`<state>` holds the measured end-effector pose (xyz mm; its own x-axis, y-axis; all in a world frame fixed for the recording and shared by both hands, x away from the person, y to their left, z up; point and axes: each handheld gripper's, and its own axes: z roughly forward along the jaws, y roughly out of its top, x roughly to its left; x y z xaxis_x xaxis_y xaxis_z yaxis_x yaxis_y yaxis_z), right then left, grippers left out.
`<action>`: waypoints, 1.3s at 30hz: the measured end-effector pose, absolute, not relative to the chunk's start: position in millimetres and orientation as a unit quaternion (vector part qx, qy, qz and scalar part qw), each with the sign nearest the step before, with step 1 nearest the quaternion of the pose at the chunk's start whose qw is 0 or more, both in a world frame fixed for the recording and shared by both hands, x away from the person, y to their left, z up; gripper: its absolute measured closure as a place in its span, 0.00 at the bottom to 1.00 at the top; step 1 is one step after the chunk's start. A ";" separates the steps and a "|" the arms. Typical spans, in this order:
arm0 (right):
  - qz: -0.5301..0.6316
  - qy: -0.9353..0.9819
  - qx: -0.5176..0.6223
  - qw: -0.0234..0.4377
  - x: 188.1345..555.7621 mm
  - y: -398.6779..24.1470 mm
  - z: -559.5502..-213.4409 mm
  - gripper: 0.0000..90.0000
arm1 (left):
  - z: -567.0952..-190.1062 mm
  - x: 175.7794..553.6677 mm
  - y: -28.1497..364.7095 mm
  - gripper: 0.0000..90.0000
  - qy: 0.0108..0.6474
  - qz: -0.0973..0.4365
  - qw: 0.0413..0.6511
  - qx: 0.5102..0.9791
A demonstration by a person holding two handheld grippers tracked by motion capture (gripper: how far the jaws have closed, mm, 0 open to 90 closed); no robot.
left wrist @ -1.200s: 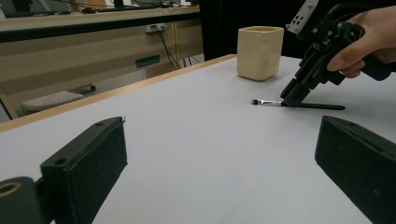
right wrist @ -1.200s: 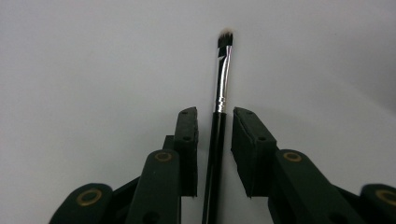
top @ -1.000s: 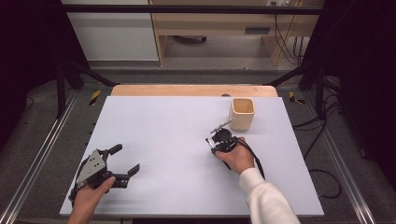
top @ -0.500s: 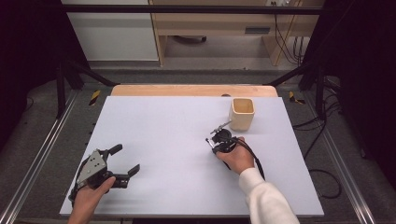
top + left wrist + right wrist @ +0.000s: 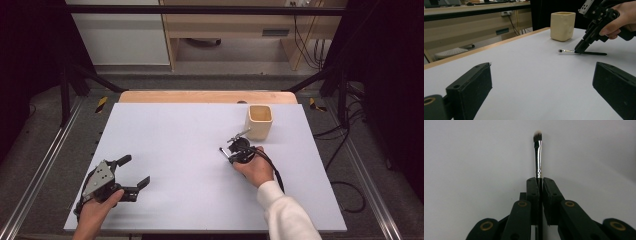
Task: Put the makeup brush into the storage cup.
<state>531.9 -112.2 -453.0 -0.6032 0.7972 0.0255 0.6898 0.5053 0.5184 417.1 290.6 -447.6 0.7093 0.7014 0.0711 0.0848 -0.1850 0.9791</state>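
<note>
My right tool (image 5: 540,185) has just been closing, and its jaws are now clamped on the brush (image 5: 538,155), pinching the black handle just behind the metal ferrule. From my left tool's camera, the brush (image 5: 567,51) lies flat on the white tabletop (image 5: 170,145), bristles pointing away from the handle end that runs under my right tool (image 5: 578,50), which leans down onto it from above. So I judge the grasp as made but the lift as not yet begun: the brush looks to be resting on the surface.

My left tool (image 5: 134,172) sits near the front left corner of the tabletop, jaws spread wide with nothing between them, well apart from the work.

The one container is the cream cup (image 5: 259,121), standing upright toward the far right of the tabletop, just beyond my right tool (image 5: 226,150). From above I see into its mouth and it looks empty, though the bottom is in shadow and I can't be sure. What I take to be left: raise the brush, carry it over the rim, and stand it in the cup.
</note>
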 end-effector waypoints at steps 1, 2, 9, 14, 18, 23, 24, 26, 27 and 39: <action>0.247 0.859 0.435 0.107 531.5 -112.3 -452.3 0.93 | -447.6 417.1 290.7 0.02 0.272 0.267 0.577 0.722; 0.247 0.860 0.433 0.108 531.0 -113.0 -451.8 0.93 | -447.6 417.1 290.8 0.02 0.272 0.267 0.577 0.722; 0.260 0.856 0.433 0.113 527.0 -118.3 -443.5 0.93 | -447.5 416.7 290.3 0.02 0.272 0.267 0.577 0.723; 0.269 0.851 0.436 0.117 524.3 -123.9 -437.9 0.93 | -447.5 416.4 290.0 0.02 0.272 0.267 0.578 0.722; 0.273 0.850 0.435 0.120 522.5 -129.5 -433.1 0.93 | -447.6 416.4 289.9 0.02 0.272 0.266 0.579 0.721; 0.281 0.846 0.435 0.124 521.1 -135.6 -426.9 0.93 | -447.5 416.2 290.0 0.02 0.271 0.266 0.576 0.724; 0.283 0.845 0.436 0.124 520.5 -137.5 -424.4 0.93 | -447.5 416.2 289.9 0.02 0.271 0.266 0.576 0.724; 0.284 0.846 0.433 0.126 520.7 -138.9 -423.5 0.93 | -447.5 416.2 289.9 0.02 0.271 0.266 0.576 0.724; 0.286 0.845 0.434 0.127 520.5 -139.9 -422.3 0.93 | -447.5 416.2 290.0 0.02 0.271 0.266 0.576 0.724; 0.306 0.833 0.441 0.136 519.2 -153.9 -411.1 0.93 | -447.8 416.4 289.7 0.02 0.272 0.265 0.578 0.722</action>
<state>519.2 -153.9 -411.1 -0.5748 0.8171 0.0435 0.6504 0.4240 0.6302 416.4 289.7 -447.8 0.7116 0.6992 0.0690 0.0858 -0.1839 0.9792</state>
